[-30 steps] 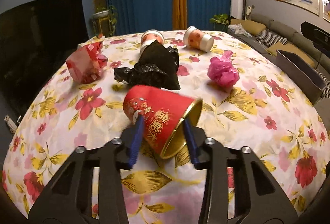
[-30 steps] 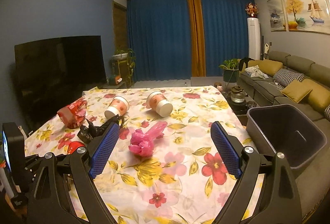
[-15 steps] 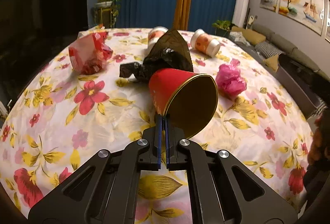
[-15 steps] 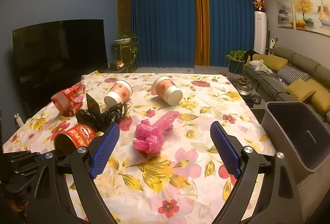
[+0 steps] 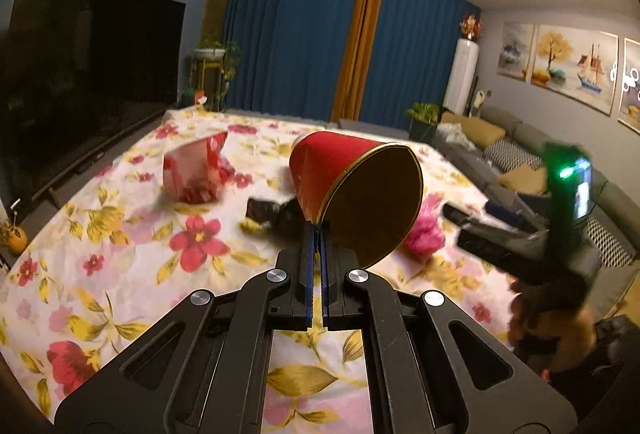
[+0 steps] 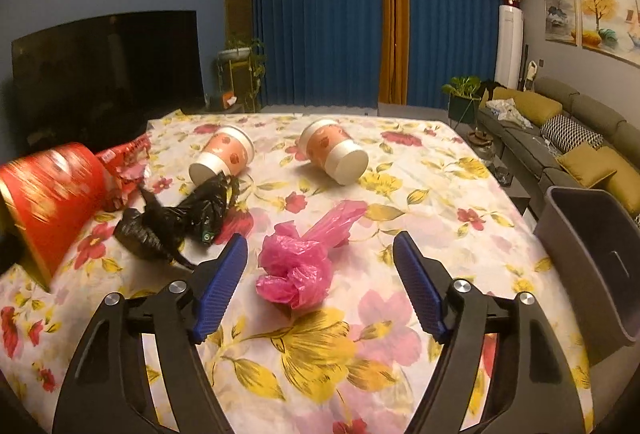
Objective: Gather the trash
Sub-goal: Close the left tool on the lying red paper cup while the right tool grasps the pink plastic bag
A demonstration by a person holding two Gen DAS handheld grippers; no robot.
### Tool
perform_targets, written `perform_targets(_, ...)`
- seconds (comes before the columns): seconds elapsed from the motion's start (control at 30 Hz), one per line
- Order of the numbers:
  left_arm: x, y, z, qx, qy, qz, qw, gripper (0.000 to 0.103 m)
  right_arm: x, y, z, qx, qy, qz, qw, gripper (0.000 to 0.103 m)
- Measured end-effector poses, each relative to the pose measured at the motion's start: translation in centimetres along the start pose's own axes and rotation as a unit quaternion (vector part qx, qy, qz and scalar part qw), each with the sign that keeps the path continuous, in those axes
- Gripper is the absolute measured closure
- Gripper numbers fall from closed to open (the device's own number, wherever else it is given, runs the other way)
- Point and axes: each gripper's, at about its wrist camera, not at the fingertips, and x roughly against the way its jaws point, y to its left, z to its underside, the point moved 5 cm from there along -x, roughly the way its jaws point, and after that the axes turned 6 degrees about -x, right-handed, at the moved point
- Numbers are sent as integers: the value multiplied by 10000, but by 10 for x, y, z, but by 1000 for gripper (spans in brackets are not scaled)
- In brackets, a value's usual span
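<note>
Pink bag (image 6: 298, 268) dead ahead between closing right gripper (image 6: 320, 284) pads, untouched — long axis away toward far right; left gripper (image 5: 316, 234) pinching 1 red cup (image 5: 352, 194) rim.

Red cup (image 5: 328, 162) with gold inside, pink bag (image 6: 298, 266), black bag (image 6: 176, 218), floral tablecloth (image 6: 420, 218), seemingly grey bin (image 6: 592, 254)

Both claws alike — black slotted linkage arms, silver screws, ribbed blue pads (image 6: 218, 288).

L gripper (image 5: 316, 234) clamped shut, raised — R gripper (image 6: 320, 258) tilted down, jaws wide, closing
</note>
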Motion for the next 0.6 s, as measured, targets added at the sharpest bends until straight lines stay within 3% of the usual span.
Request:
perform_targets(0.23,3,4,-8,138,-146,48,9998,101,-35,3,9,15,454,63,9989,38)
perform_targets(0.3,2,4,-8,145,-156,49,9998,101,-40,2,9,-22,573,23,9984,48)
perform_targets(0.43,1,4,-7,184,-152,83,9997,101,-47,2,13,-50,767,-30,9970,58)
perform_targets(0.6,1,3,-6,187,-141,113,9997,101,-46,6,14,17,781,-122,9969,78)
